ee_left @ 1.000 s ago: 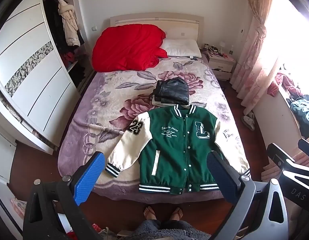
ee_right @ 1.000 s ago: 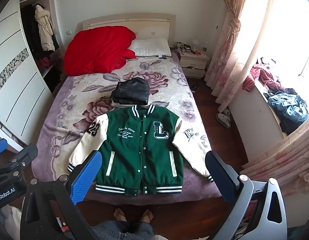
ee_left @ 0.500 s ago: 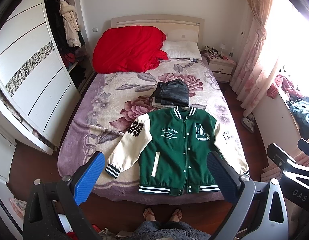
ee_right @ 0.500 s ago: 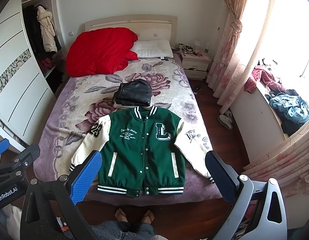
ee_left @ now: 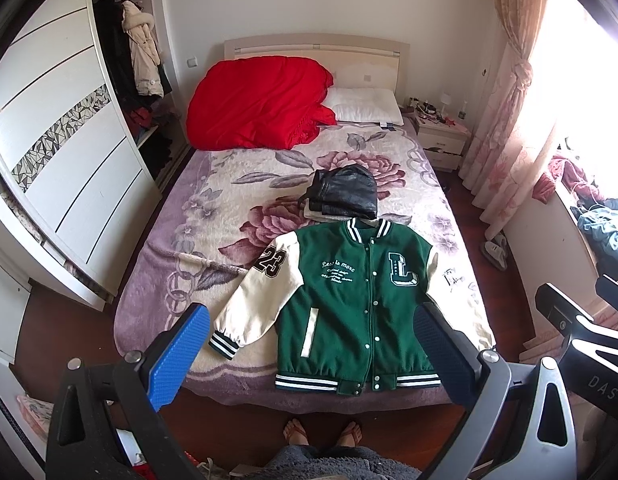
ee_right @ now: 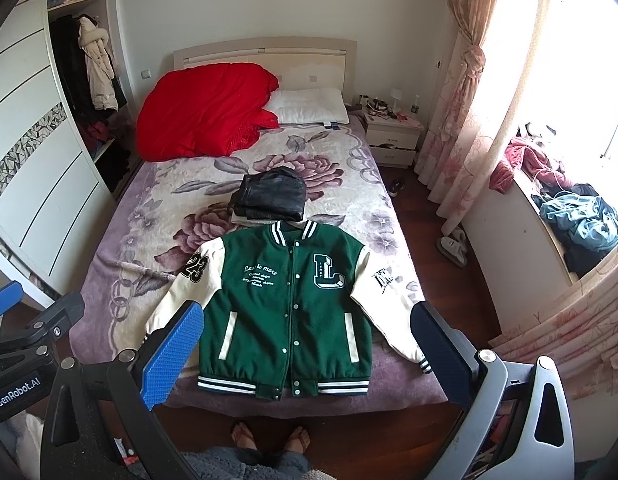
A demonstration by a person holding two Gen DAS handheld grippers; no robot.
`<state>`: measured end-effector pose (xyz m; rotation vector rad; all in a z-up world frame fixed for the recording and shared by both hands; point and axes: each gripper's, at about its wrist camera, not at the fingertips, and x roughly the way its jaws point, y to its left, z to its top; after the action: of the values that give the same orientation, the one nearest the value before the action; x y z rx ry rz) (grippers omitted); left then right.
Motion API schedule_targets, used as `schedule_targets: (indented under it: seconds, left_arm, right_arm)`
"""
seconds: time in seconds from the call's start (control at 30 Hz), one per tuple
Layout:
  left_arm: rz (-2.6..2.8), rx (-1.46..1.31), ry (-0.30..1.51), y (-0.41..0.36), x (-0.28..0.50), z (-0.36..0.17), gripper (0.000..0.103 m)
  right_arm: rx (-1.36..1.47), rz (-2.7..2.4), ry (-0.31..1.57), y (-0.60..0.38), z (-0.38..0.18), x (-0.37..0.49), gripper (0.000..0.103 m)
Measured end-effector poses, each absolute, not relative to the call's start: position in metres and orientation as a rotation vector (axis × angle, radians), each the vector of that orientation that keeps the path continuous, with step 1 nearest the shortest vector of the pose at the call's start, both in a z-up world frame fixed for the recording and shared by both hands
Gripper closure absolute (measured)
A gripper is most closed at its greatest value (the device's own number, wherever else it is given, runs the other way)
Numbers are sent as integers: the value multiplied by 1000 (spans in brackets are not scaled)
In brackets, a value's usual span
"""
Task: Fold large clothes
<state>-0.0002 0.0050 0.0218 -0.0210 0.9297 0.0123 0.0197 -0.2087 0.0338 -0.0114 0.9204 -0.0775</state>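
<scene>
Right wrist view showed the jacket (ee_right: 285, 312) spread flat, front up, at the bed's (ee_right: 121, 280) foot edge, ready for folding, while both the right gripper (ee_right: 305, 344) and left gripper (ee_left: 313, 348) hung above it, apart and empty.

Folded black jacket (ee_left: 343, 194) crowds the varsity jacket's (ee_left: 361, 304) collar.

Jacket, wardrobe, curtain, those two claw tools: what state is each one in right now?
Green varsity jacket: spread flat, snapped shut, unfolded.
Black leather jacket: folded.
Red quilt: bunched up against the headboard.
Wardrobe: open.
Curtain: tied back.
Left gripper: fingers apart, empty.
Right gripper: fingers apart, empty.
</scene>
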Motion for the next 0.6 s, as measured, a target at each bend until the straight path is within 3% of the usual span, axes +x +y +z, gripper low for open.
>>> schedule_targets:
  seconds: [0.6]
  left_arm:
    - [12, -23, 920, 1, 3, 28, 0]
  right_arm:
    - [-12, -73, 913, -207, 41, 22, 0]
